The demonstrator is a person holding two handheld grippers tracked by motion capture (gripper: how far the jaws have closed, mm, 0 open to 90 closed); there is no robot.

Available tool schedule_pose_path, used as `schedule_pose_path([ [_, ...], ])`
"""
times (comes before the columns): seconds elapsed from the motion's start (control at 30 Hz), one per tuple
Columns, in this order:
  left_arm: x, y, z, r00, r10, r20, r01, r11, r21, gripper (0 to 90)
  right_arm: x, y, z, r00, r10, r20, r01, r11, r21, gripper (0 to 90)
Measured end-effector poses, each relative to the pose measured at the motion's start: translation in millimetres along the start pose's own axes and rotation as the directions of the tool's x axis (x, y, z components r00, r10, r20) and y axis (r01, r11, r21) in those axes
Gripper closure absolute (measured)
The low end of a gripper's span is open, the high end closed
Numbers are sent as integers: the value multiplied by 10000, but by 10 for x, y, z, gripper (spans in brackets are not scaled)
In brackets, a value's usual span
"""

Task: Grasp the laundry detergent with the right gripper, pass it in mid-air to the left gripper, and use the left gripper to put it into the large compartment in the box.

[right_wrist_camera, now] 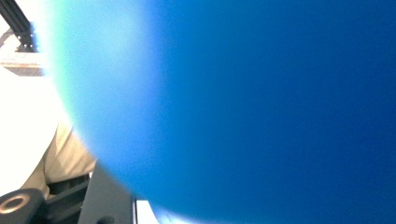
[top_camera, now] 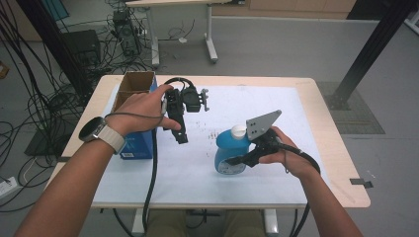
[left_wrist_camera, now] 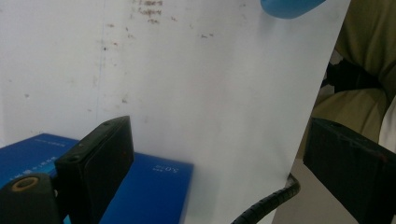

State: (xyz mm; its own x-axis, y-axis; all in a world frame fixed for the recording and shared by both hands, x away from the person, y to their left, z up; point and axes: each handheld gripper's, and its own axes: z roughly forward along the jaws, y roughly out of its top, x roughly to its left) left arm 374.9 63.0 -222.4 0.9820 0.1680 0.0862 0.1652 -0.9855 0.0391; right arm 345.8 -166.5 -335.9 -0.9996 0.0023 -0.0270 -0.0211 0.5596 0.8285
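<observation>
A round blue bottle [top_camera: 226,150] with a white cap [top_camera: 239,131] is held tilted a little above the white sheet [top_camera: 276,173]. My right gripper [top_camera: 241,159] is shut on its body from the right side. In the right gripper view the blue bottle [right_wrist_camera: 261,107] sits blurred right against the camera. My left gripper [top_camera: 181,134] hangs over the sheet to the bottle's left, pointing down. Its jaws stand open [left_wrist_camera: 224,170] with nothing between them, and the bottle's bottom edge [left_wrist_camera: 289,7] shows at the top of that view.
A blue carton [top_camera: 139,140] with an open brown top stands at the table's left, just beside my left hand; its blue face [left_wrist_camera: 149,184] lies under the left jaw. A black cable [left_wrist_camera: 266,205] trails off the sheet's near edge. Desks and cables crowd the floor beyond.
</observation>
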Motion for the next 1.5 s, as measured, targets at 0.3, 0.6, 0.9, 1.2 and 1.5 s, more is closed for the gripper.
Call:
schedule_pose_path([
  [0.3, -40, 113, -76, 9984, 562, -27, -562, 9984, 11, 91, 87, 74, 7, 9989, 360, 292, -363, 9993, 103, 442],
  [0.6, -22, 136, -130, 9969, 782, 47, -782, 9969, -35, 91, 102, 179, 25, 9976, 529, 441, -533, 9986, 68, 441],
  [0.9, -40, 144, -220, 9956, 927, 96, -926, 9957, -74, 90, 104, 256, 66, 9977, 575, 359, -579, 9983, 95, 441],
  [1.2, -78, 190, -334, 9928, 1189, 113, -1189, 9929, -66, 86, 72, 332, 93, 9986, 437, 290, -443, 9988, 198, 441],
  [1.5, -106, 243, -417, 9903, 1383, 139, -1382, 9904, -69, 85, 25, 397, 118, 9991, 380, 178, -384, 9990, 239, 442],
])
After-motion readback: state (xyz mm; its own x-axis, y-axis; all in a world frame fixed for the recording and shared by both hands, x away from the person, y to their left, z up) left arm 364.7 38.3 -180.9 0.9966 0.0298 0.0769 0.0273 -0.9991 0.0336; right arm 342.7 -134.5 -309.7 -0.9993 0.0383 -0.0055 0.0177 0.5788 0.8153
